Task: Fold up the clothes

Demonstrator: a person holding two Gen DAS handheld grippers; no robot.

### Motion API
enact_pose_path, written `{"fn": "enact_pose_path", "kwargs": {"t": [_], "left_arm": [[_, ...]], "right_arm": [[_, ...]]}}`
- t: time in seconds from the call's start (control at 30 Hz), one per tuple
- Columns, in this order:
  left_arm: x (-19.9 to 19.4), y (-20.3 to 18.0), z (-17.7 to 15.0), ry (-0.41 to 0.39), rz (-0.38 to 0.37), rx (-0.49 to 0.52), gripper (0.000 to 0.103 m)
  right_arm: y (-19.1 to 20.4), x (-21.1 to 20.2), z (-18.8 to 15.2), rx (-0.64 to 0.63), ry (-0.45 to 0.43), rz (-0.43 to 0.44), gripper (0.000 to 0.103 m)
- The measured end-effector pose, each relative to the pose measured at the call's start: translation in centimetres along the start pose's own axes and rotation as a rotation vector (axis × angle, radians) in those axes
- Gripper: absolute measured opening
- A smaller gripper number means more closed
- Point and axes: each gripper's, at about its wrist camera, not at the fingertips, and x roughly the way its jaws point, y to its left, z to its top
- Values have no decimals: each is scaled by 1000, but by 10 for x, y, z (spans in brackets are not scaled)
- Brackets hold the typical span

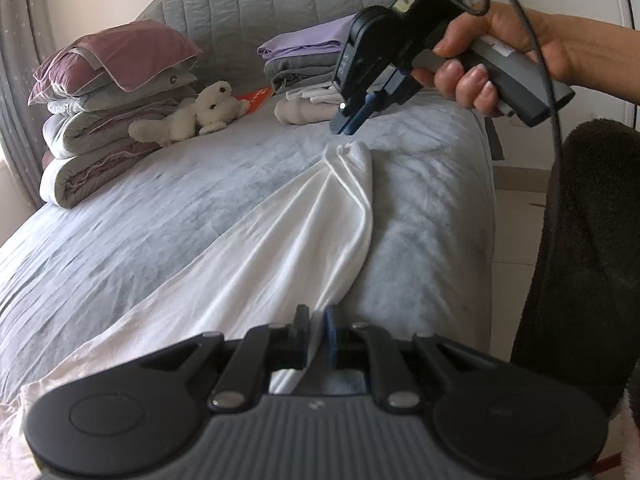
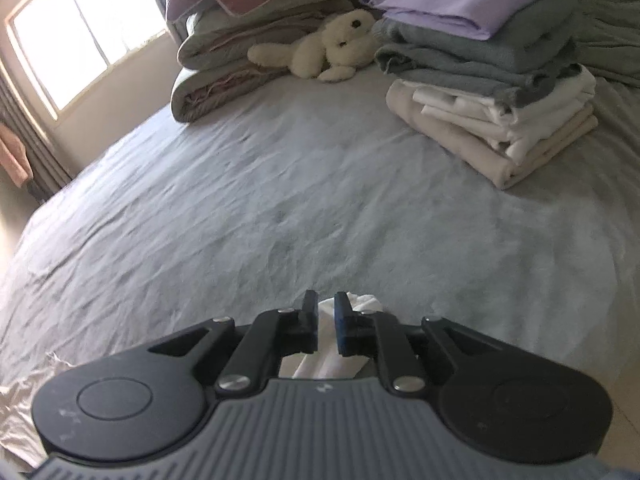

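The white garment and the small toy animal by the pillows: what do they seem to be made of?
The white garment looks like thin, soft knit fabric, perhaps cotton, with a matte finish: it falls in fine, loose folds. The toy animal looks like cream plush with a fluffy pile: its outline is fuzzy. The exact fibres cannot be told.

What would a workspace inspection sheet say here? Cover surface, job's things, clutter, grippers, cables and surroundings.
Surface: grey-blue bed sheet, wrinkled.
Job's things: white garment spread on the sheet, bunched to a peak; folded clothes stack behind.
Clutter: white plush toy; folded quilts with a pillow on top.
Grippers: left gripper shut on the garment's near edge; right gripper narrowly open, just above the peak, not touching.
Cables: black cable running from the right gripper.
Surroundings: quilted grey headboard, bright window.
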Motion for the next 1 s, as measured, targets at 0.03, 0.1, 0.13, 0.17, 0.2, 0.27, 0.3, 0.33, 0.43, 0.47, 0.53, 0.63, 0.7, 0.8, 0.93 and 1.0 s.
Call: {"fn": "enact_pose_path", "kwargs": {"t": [0.03, 0.1, 0.13, 0.17, 0.2, 0.27, 0.3, 0.33, 0.43, 0.47, 0.53, 0.63, 0.7, 0.8, 0.93, 1.0], "left_arm": [[0, 0, 0, 0, -1, -1, 9], [0, 1, 0, 2, -3, -9, 9], [1, 2, 0, 2, -5, -15, 9], [1, 2, 0, 3, -7, -19, 9], [1, 2, 0, 3, -8, -23, 9], [1, 2, -1, 3, -7, -23, 9], [1, 1, -1, 3, -5, -21, 9], [1, 1, -1, 3, -4, -19, 9], [1, 1, -1, 4, -7, -18, 9], [1, 2, 0, 4, -9, -18, 9], [1, 2, 0, 5, -12, -17, 9], [1, 2, 0, 6, -12, -14, 9], [1, 3, 0, 7, -12, -15, 9], [0, 4, 0, 8, -14, -20, 9], [-1, 4, -1, 8, -16, -19, 9], [-1, 4, -1, 8, -17, -25, 9]], "right_arm": [[-2, -2, 0, 5, -5, -1, 20], [-4, -4, -2, 5, -1, -17, 29], [-4, -4, -3, 3, 9, -18, 32], [-4, -4, -5, 0, 19, -20, 32], [-3, -3, -6, -7, 29, -17, 32], [1, 1, -8, -16, 41, -16, 32], [3, 3, -8, -17, 44, -16, 32], [4, 6, -8, -14, 47, -22, 32], [9, 15, -9, -4, 57, -40, 32], [10, 18, -10, -5, 61, -53, 32], [11, 21, -13, -16, 63, -83, 32], [13, 22, -19, -57, 55, -116, 21], [11, 18, -21, -75, 42, -131, 7], [2, 8, -23, -41, 28, -123, 4], [-20, -17, -30, 35, 19, -133, 4], [-31, -23, -33, 82, 33, -142, 8]]}}
